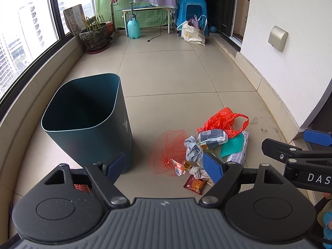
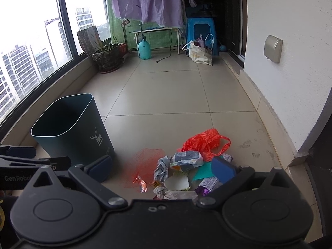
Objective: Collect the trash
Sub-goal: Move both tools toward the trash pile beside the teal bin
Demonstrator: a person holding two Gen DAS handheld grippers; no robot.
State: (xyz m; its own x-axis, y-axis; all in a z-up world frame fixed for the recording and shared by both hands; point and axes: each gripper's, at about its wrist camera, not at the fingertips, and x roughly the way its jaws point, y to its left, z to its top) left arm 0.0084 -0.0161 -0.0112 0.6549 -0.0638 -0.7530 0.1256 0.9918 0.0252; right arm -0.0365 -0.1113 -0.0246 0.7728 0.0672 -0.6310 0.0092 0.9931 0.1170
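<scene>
A dark teal bin (image 1: 87, 124) stands upright on the tiled floor, its inside dark. To its right lies a trash pile: a red mesh net (image 1: 168, 151), an orange plastic bag (image 1: 222, 122), crumpled grey paper (image 1: 193, 147), a blue-white wrapper (image 1: 211, 138), a green sheet (image 1: 232, 147) and a brown snack wrapper (image 1: 194, 185). My left gripper (image 1: 165, 167) hangs open over the net's near edge, holding nothing. My right gripper (image 2: 161, 168) is open above the pile, over the crumpled paper (image 2: 162, 169) and a white tissue (image 2: 176, 194), beside the bin (image 2: 70, 128).
A low window ledge (image 1: 41, 95) curves along the left and a white wall (image 1: 290, 72) stands on the right. At the far end are a potted plant (image 1: 94, 35), a teal spray bottle (image 1: 133, 28), a white bag (image 1: 192, 33) and a blue stool (image 1: 192, 10).
</scene>
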